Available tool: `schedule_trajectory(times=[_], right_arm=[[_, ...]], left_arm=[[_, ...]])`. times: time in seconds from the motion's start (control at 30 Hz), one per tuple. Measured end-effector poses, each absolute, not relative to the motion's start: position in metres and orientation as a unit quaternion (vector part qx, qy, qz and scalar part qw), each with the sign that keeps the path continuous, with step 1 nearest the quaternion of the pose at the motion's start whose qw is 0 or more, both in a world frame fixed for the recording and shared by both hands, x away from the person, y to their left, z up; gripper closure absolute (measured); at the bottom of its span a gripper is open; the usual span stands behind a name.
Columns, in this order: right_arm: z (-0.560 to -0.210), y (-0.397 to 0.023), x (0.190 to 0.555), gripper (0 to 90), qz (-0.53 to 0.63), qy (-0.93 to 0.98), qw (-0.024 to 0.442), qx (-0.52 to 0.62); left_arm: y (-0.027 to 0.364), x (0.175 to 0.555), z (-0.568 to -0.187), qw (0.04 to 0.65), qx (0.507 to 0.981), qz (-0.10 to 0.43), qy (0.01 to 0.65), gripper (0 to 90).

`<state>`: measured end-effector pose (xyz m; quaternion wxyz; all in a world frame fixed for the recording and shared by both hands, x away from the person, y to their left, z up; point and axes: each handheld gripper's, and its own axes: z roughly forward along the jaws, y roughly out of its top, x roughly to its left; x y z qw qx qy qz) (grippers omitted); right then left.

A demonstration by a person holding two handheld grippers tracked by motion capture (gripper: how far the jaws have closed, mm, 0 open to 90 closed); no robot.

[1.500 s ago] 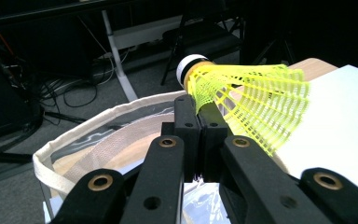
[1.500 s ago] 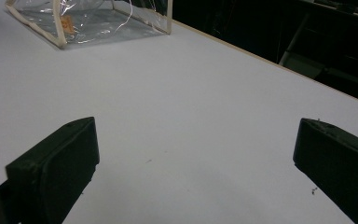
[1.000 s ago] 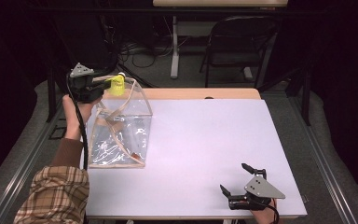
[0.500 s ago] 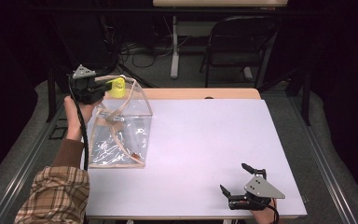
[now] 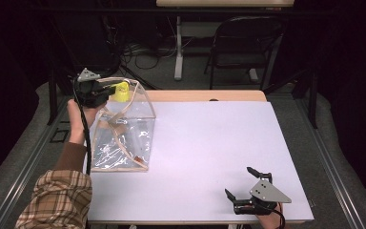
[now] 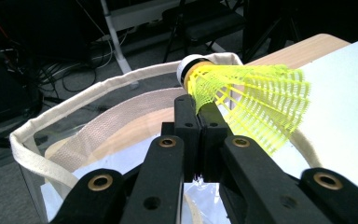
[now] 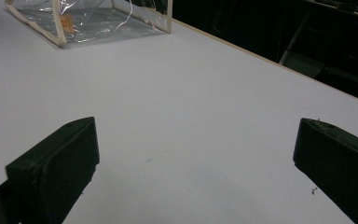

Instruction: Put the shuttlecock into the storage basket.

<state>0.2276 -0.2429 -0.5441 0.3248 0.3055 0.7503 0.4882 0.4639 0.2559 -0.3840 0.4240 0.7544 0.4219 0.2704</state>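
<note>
Yellow shuttlecock (image 6: 247, 105) pinched by its net skirt between the jaws of the left gripper (image 6: 199, 116), cork end pointing away. Clamped tight on that thin edge. Held up over the open top of the clear bag (image 5: 124, 129), just inside its cloth rim. Far off near the other corner of the white table (image 5: 209, 157), right gripper (image 5: 243, 183) resting with jaws spread wide, holding nothing.

Clear bag (image 5: 124, 129) blocks table's (image 5: 209, 143) left edge; rest open.
</note>
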Motion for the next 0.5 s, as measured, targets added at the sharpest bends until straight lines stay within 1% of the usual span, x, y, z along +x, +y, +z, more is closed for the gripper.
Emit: schedule_trajectory(times=[0.5], right_arm=[[-0.5442,-0.2428,0.2277,0.0,0.488,0.750,0.325,0.305]], left_arm=[[0.2539,0.4681,-0.3904,0.413,0.762,0.264,0.423,88.9]])
